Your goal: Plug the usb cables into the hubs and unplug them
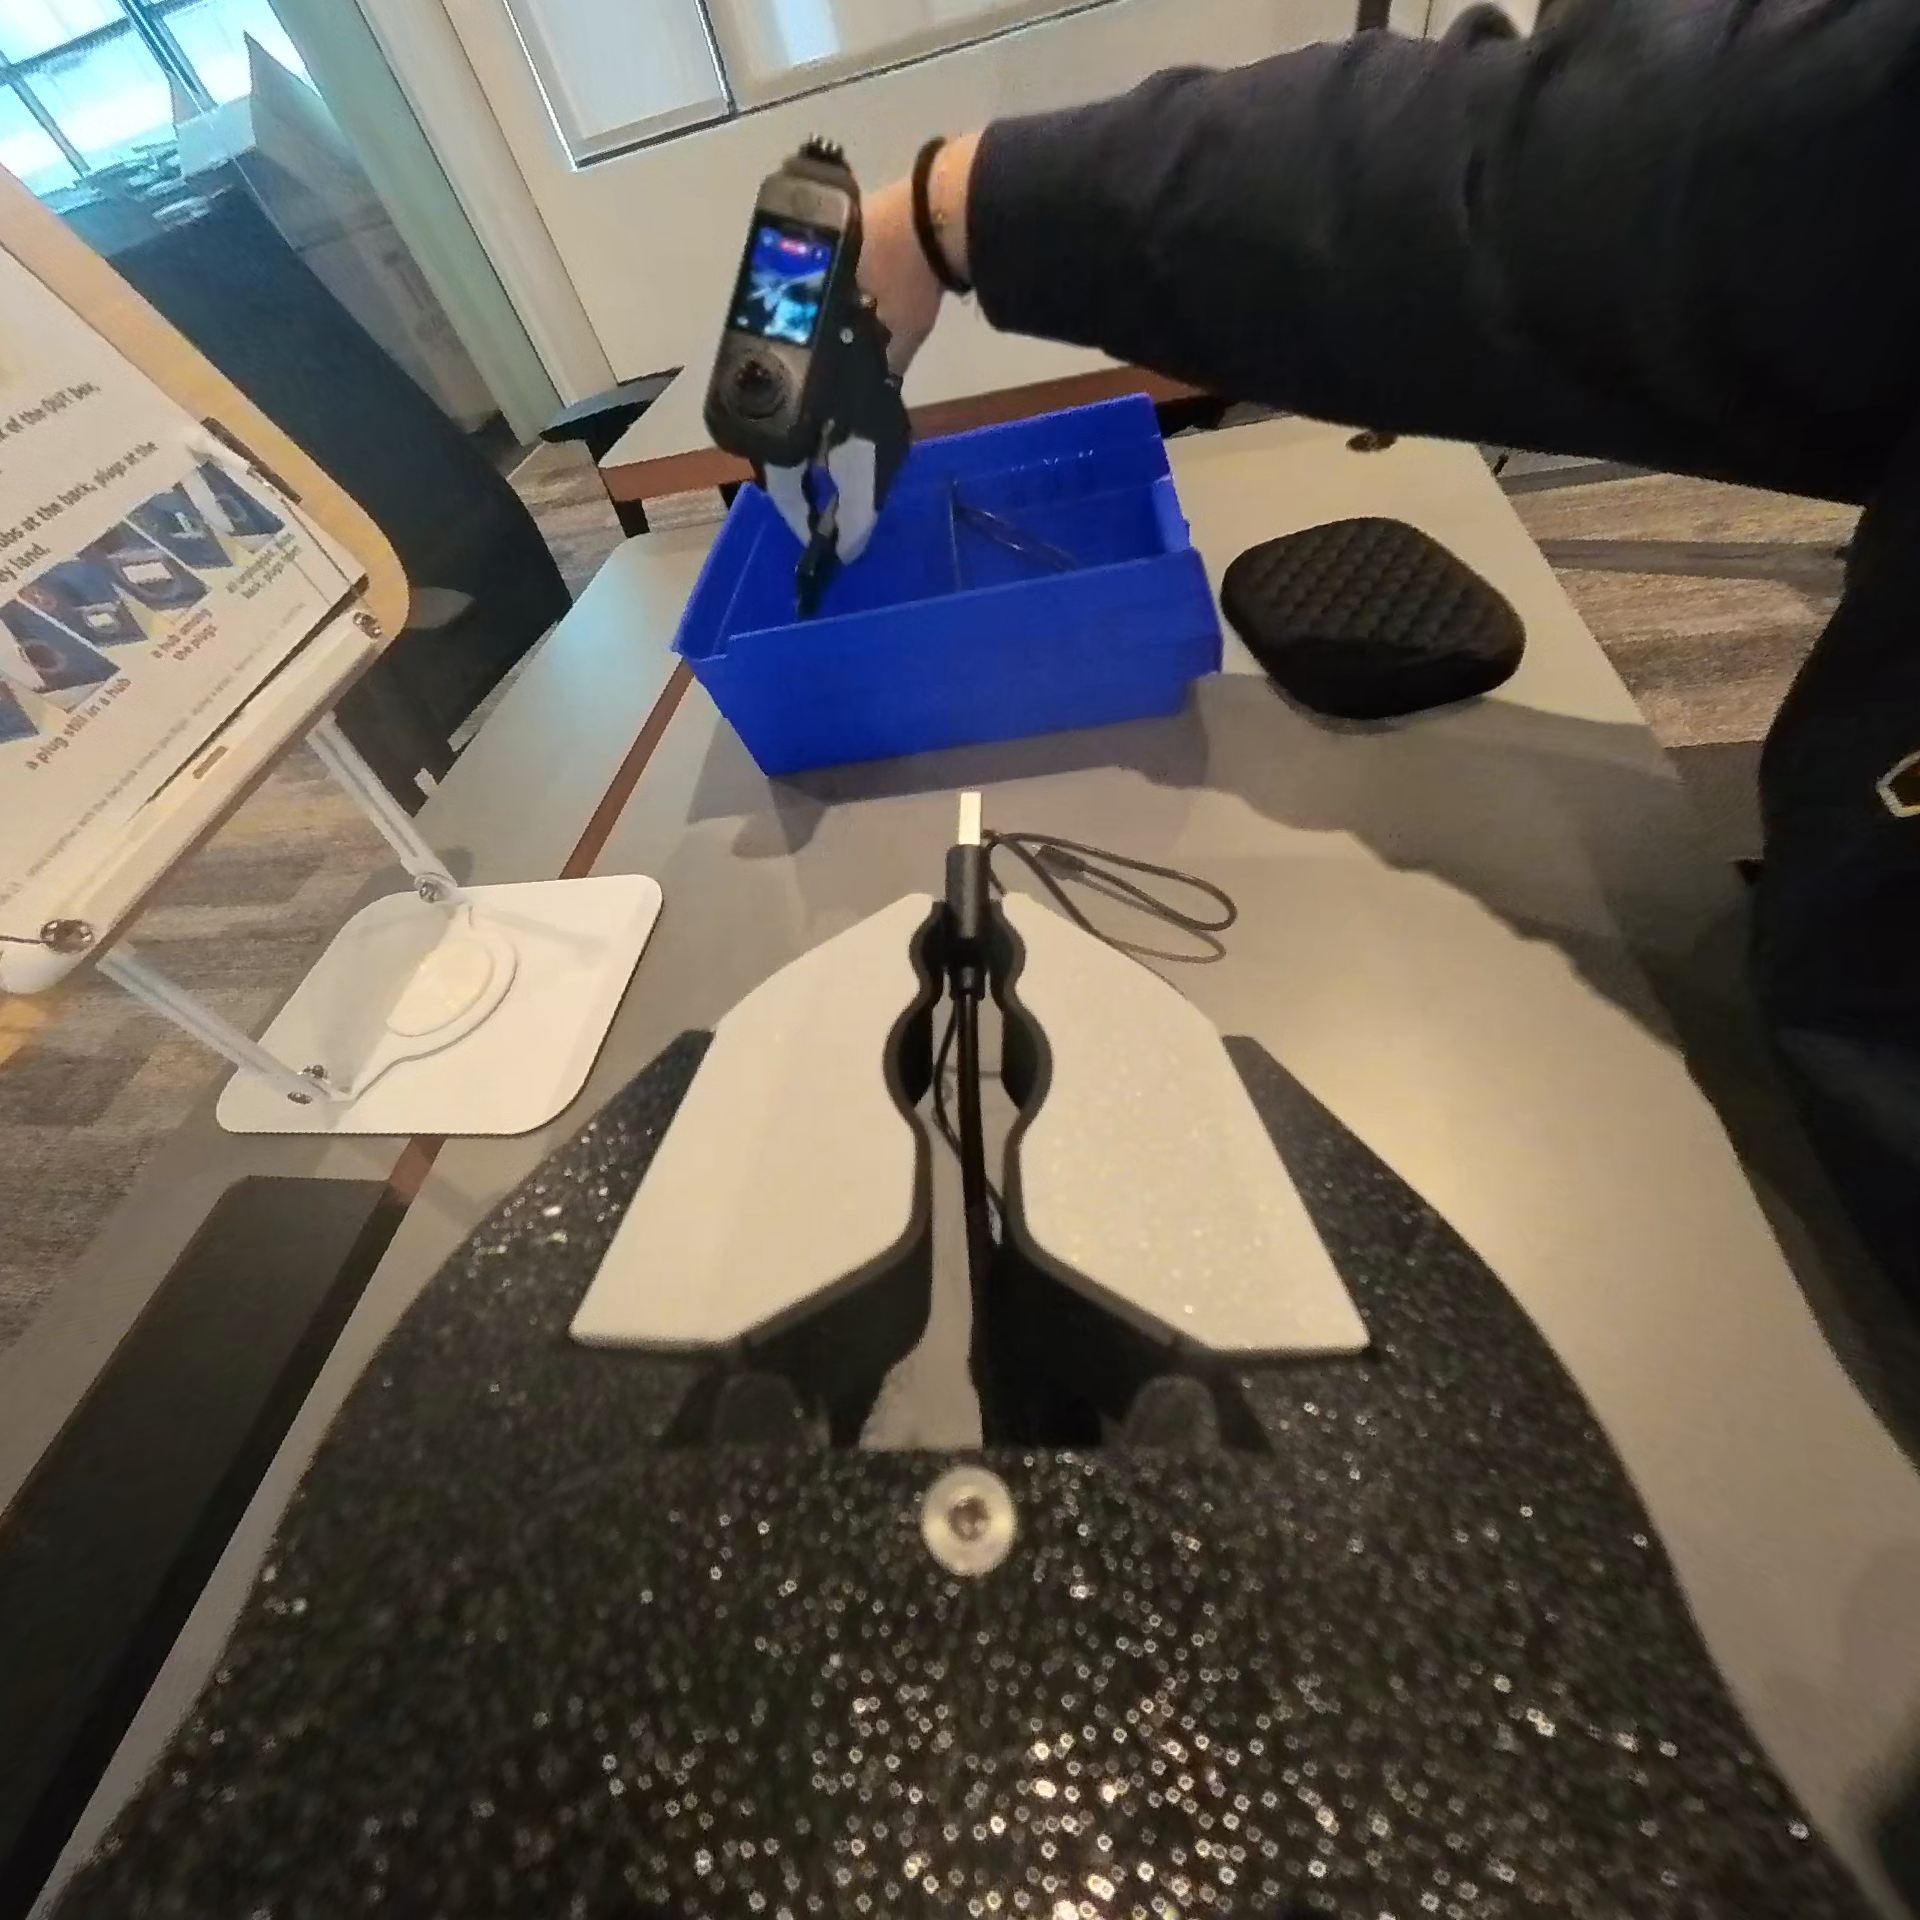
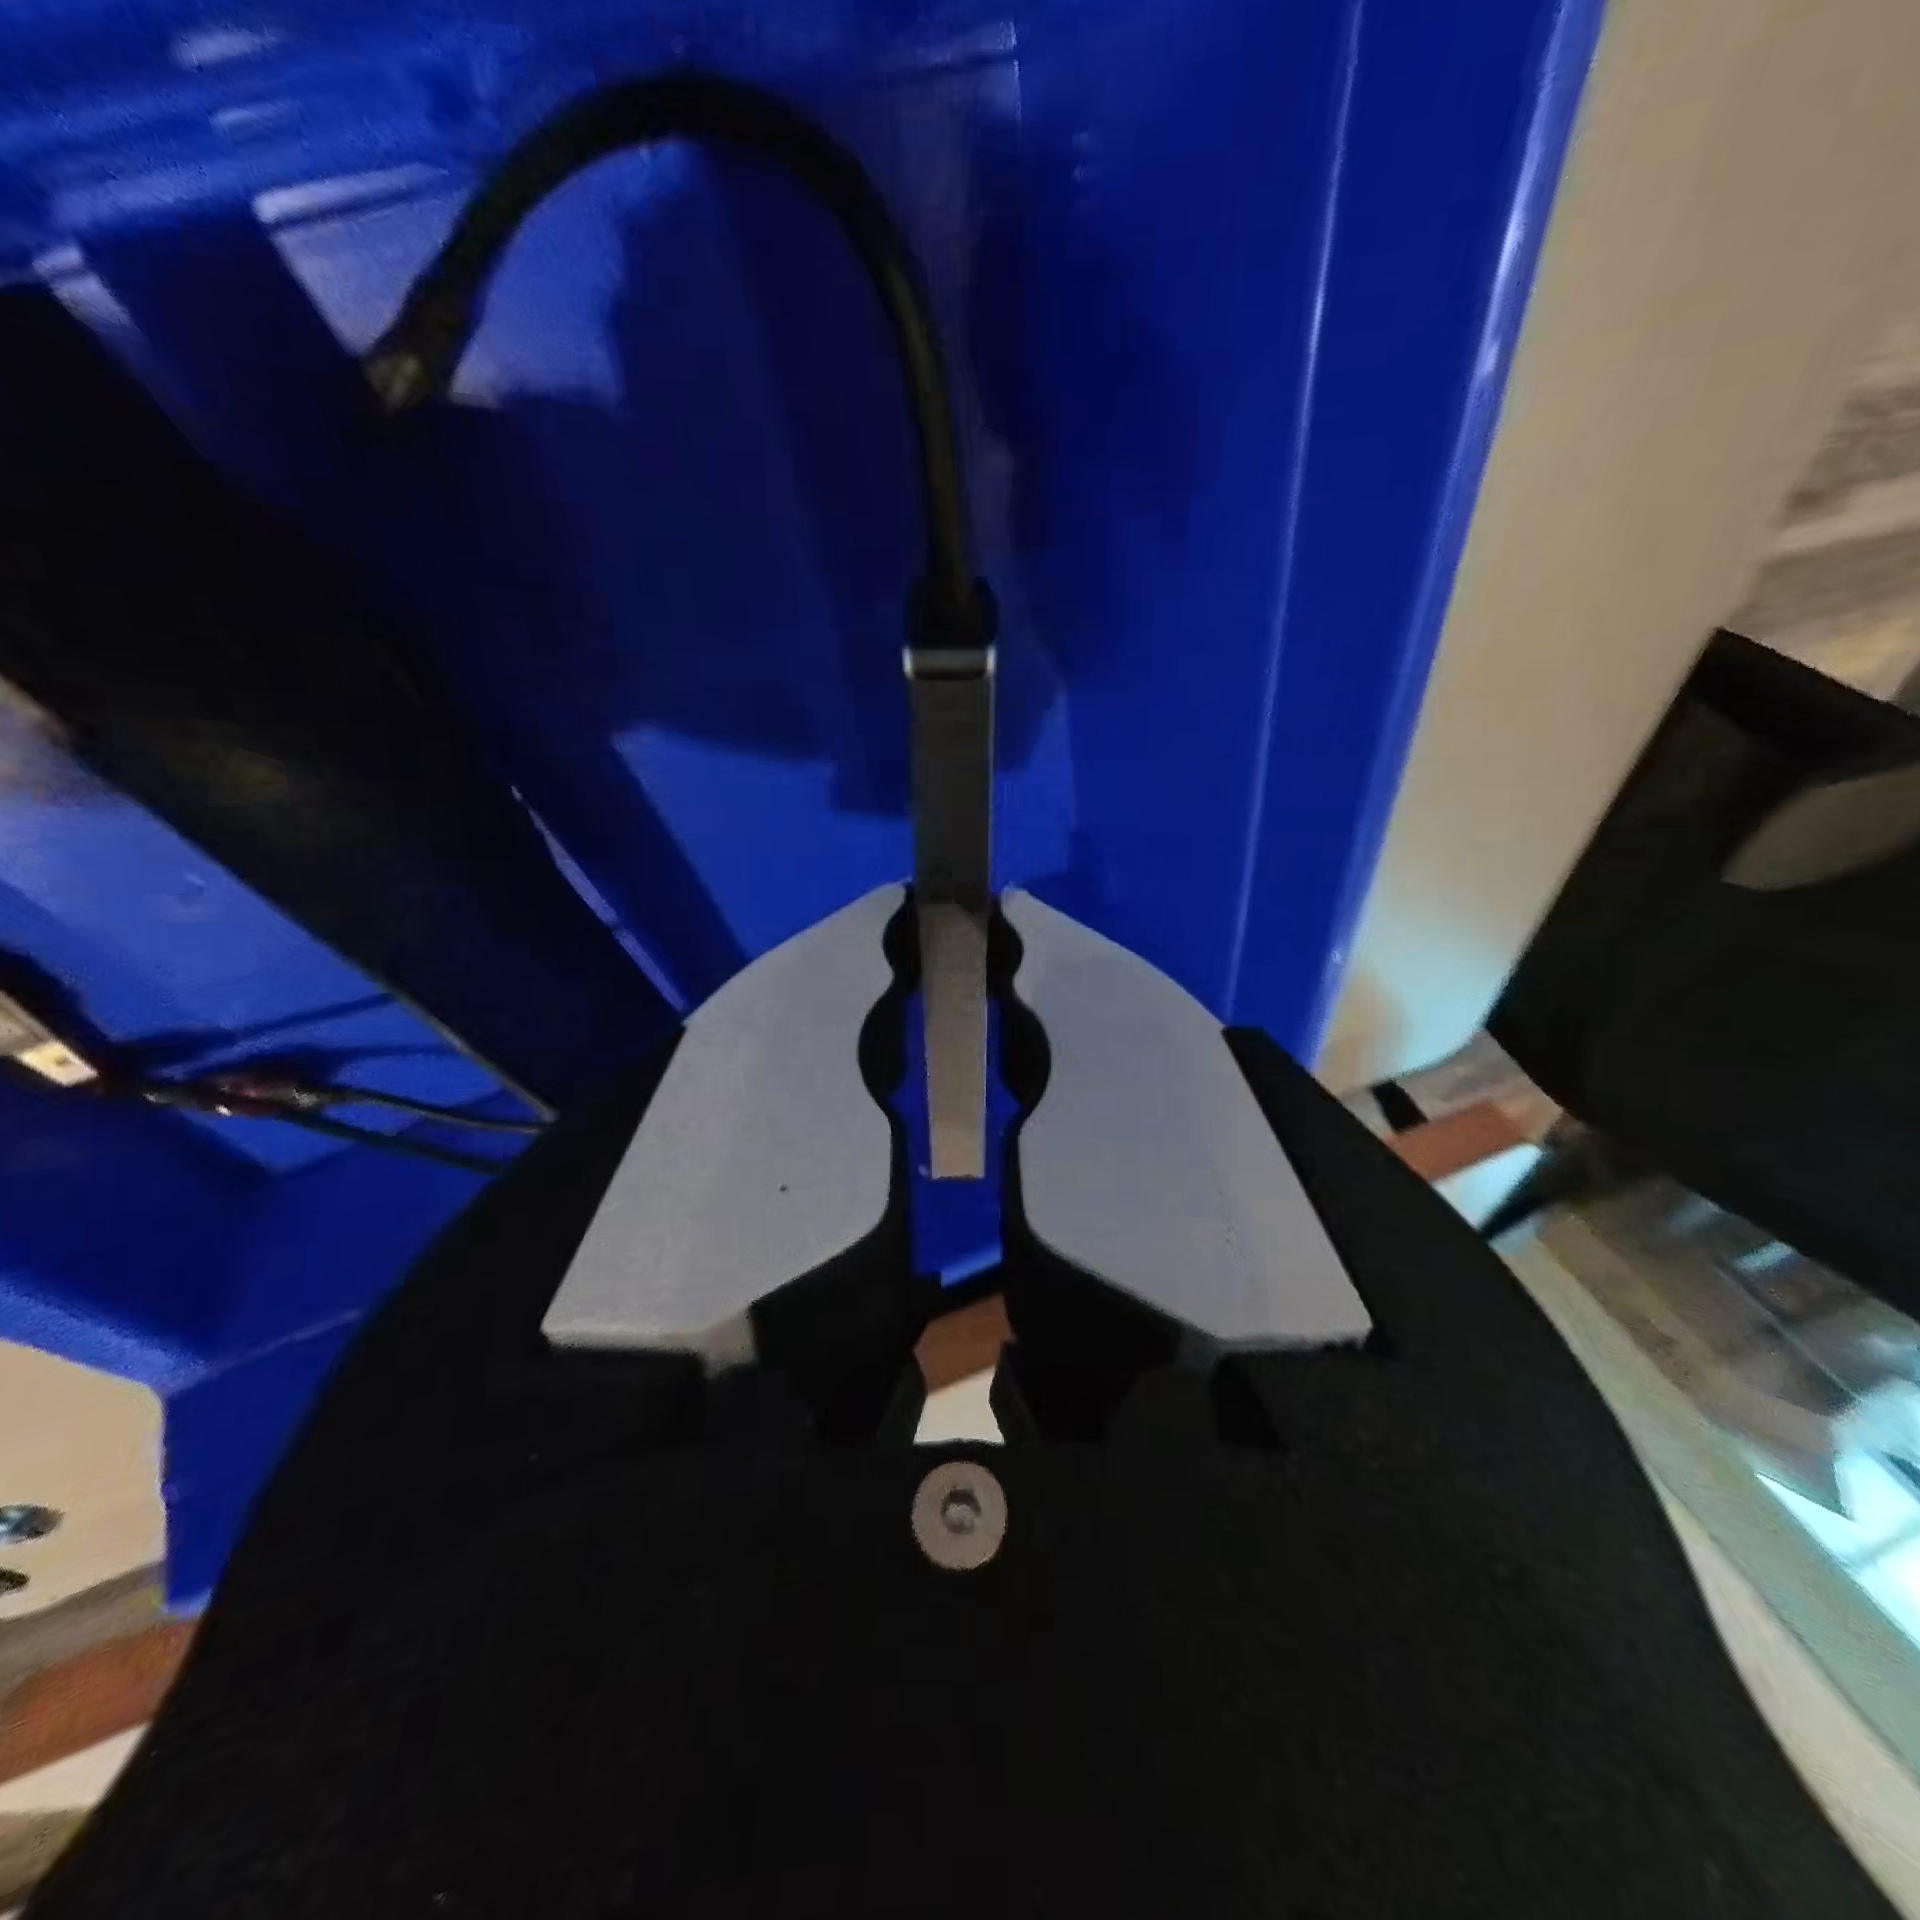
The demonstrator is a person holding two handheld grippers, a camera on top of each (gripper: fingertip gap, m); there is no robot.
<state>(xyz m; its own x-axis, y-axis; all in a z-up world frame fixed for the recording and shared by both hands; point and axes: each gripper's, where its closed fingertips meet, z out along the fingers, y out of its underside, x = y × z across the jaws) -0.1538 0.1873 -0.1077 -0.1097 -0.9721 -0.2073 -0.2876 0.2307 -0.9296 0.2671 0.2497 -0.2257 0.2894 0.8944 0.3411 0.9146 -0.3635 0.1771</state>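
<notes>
My left gripper [image 1: 968,916] is shut on a black USB cable plug [image 1: 967,881] over the grey table. The plug's white tip [image 1: 969,821] points toward the blue bin [image 1: 966,665], and its thin cable [image 1: 1153,909] loops on the table to the right. My right gripper [image 2: 951,909] is shut on a slim grey hub [image 2: 951,790], seen edge-on, inside the blue bin [image 2: 1195,416]. The hub's short black cable [image 2: 831,197] arcs up and to the left. The left wrist view shows the right gripper [image 1: 831,525] reaching down into the bin's left compartment.
More thin cables lie in the bin [image 2: 239,1096], and in its right compartment [image 1: 1023,540] past a divider. A black padded cushion [image 1: 1371,613] sits right of the bin. An instruction sign on a white stand [image 1: 436,997] is at the table's left edge. A person's dark sleeve [image 1: 1455,229] crosses above.
</notes>
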